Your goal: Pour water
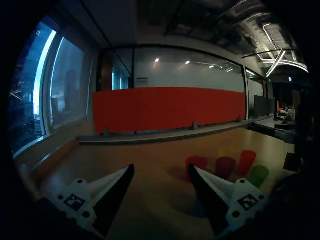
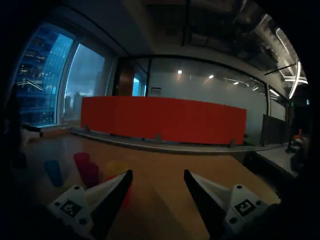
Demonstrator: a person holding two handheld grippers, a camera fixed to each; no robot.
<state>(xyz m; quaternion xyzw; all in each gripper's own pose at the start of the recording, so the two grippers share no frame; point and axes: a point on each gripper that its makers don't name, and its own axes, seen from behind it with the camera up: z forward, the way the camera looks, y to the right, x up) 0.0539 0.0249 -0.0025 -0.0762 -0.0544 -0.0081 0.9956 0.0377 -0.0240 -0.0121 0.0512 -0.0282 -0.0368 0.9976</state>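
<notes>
Your left tool (image 1: 161, 166) is spread wide w/ nothing btwn its fingers, over the wooden table (image 1: 152, 150). Just ahead & to its right is a cluster of upright cups, close together: pink cup (image 1: 197, 161), purple cup (image 1: 225, 166), red cup (image 1: 247, 160), green cup (image 1: 258, 175). The pink one sits right behind the tool's right fingertip. Your right tool (image 2: 158, 172) is also wide open & empty, above the table. In the right gripper view the cups are off to its left: blue cup (image 2: 53, 172) a bit apart from the rest, yellow cup (image 2: 116, 166) near the left finger. Light is dim; can't tell if any cup holds water. A red partition (image 1: 168, 108) runs along the table's far edge.
</notes>
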